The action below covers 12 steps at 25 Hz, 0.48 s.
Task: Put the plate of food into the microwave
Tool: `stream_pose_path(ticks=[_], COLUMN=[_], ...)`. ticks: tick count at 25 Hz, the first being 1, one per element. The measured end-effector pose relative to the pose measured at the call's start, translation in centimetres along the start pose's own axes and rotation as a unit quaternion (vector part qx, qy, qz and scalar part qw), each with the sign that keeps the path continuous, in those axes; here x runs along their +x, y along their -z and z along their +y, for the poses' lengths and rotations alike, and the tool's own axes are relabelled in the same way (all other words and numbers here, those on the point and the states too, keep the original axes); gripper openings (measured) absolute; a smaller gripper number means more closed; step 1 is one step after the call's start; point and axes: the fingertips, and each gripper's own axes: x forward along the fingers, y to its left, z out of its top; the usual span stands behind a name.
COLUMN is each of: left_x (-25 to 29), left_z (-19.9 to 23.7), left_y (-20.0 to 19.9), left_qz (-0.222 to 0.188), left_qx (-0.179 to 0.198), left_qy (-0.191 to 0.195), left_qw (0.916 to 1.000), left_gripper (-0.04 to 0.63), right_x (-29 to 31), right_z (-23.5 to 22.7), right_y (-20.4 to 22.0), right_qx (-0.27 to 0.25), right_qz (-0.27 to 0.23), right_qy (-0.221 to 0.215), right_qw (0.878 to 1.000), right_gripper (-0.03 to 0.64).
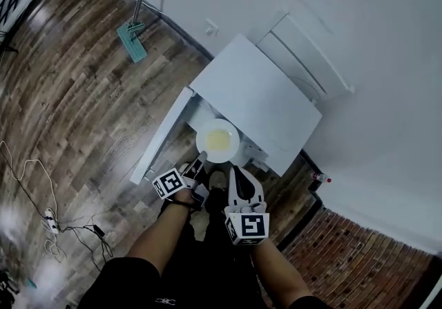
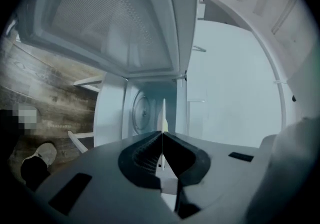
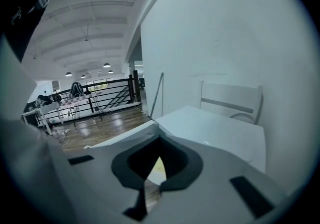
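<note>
My left gripper (image 2: 162, 134) is clamped on the plate (image 2: 163, 110) by its near rim, so the food (image 1: 217, 139) sits flat just ahead, at the open microwave (image 1: 257, 99). Alongside, my right gripper (image 3: 156, 143) is closed, empty.

plate (image 1: 217, 140): white, yellow food, at cavity mouth | microwave (image 1: 259, 97): white, door open

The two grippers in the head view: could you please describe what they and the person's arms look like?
The left gripper and right gripper have pale grey-white bodies with black ribbed pads inside the jaws and dark rectangular slots. Each carries a white cube printed with black square markers. The person wears black clothing; the forearms are bare of sleeves.
</note>
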Motion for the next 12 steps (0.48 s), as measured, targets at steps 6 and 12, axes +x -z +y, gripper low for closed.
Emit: stream_pose_path(ticks=[6, 12], left_x=[2.2, 5.0], left_z=[2.8, 5.6], left_y=[-0.7, -1.2], left_qz=[-0.069, -0.104], left_qx=[-0.054, -0.036], left_qy=[0.025, 0.037], left_qw=[0.9959, 0.9932], left_gripper=[0.006, 0.006], right_x=[2.7, 4.4], right_z=[-1.0, -1.3], right_y=[4.0, 8.5], right_qx=[-0.016, -0.027], right_qz=[0.013, 0.024], right_qy=[-0.057, -0.116], right_qw=[0.998, 0.993], right_gripper=[0.011, 0.011])
